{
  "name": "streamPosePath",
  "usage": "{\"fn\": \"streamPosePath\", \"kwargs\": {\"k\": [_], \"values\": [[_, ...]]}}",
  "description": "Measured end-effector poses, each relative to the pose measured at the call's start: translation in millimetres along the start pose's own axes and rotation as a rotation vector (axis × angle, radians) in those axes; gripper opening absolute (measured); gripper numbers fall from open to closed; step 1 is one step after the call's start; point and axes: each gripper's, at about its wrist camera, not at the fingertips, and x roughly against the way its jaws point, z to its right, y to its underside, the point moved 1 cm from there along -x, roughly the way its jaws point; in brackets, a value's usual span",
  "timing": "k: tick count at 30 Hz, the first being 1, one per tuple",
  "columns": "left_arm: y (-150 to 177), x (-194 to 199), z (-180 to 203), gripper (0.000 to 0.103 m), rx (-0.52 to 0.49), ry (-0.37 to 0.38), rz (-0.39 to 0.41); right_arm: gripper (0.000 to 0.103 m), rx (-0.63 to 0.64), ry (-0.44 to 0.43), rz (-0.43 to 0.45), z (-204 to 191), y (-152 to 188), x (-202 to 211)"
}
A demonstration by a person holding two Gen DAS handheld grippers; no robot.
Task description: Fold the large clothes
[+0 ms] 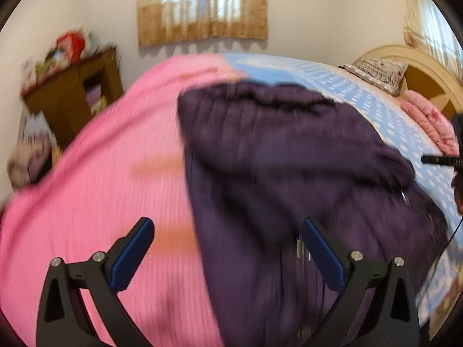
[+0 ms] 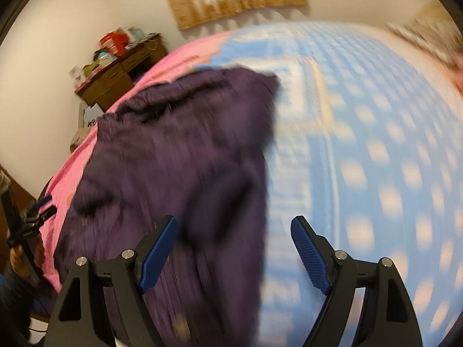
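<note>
1. A dark purple garment (image 1: pixel 289 173) lies rumpled on the bed, partly over a pink blanket (image 1: pixel 101 173) and partly over a blue dotted sheet (image 2: pixel 376 144).
2. The left gripper (image 1: pixel 228 245) hangs above it with its fingers spread wide and nothing between them; the garment's left edge runs between the blue pads (image 1: pixel 133 254).
3. The right gripper (image 2: pixel 234 248) is likewise spread wide and grips nothing; the garment's right edge passes between its fingers, cloth under the left finger, sheet under the right.
4. Both views are blurred.
</note>
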Motion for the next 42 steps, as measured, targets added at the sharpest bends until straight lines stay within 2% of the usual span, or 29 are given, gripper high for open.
{"fn": "streamPosePath", "kwargs": {"k": [1,5,10,13,14,15,16,18,19,20,23,25,28,34,38,42], "values": [[21,6,-4,0.103,0.034,0.022,-0.008,0.081,-0.034,-0.011,-0.004,6,18,4],[60,10,-2,0.102,0.107,0.084,-0.030,0.081,-0.155,-0.081,0.021,21,63,17],[71,6,8,0.091,0.168,0.154,-0.029,0.081,-0.156,-0.165,0.055,10,90,13],[76,-5,18,0.085,0.170,0.185,-0.055,0.080,-0.123,-0.174,0.071,-3,97,9],[82,-7,20,0.085,0.162,0.168,-0.057,0.073,-0.109,-0.183,0.071,-6,99,9],[85,-5,22,0.084,0.147,0.154,-0.038,0.056,-0.094,-0.202,0.066,-9,101,9],[87,-4,25,0.081,0.131,0.143,-0.026,0.054,-0.098,-0.197,0.057,-9,102,8],[88,-1,25,0.064,0.121,0.147,-0.018,0.043,-0.092,-0.189,0.061,-7,105,9],[88,1,25,0.052,0.115,0.145,-0.013,0.037,-0.104,-0.205,0.062,-6,105,10],[88,4,24,0.042,0.100,0.131,-0.012,0.035,-0.126,-0.229,0.065,-3,106,12],[83,23,23,0.030,0.092,0.145,0.009,0.027,-0.155,-0.308,0.091,-2,113,29],[81,37,25,0.029,0.078,0.147,0.001,0.024,-0.176,-0.362,0.107,-4,122,47],[83,64,25,0.028,0.075,0.191,-0.014,0.024,-0.182,-0.405,0.122,-13,144,76],[107,126,9,0.027,0.140,0.358,-0.072,0.023,-0.243,-0.484,0.161,-21,190,143],[115,166,4,0.027,0.194,0.442,-0.060,0.023,-0.214,-0.530,0.229,-40,192,191],[94,177,-4,0.027,0.243,0.469,-0.062,0.022,-0.178,-0.567,0.301,-57,165,210]]}}
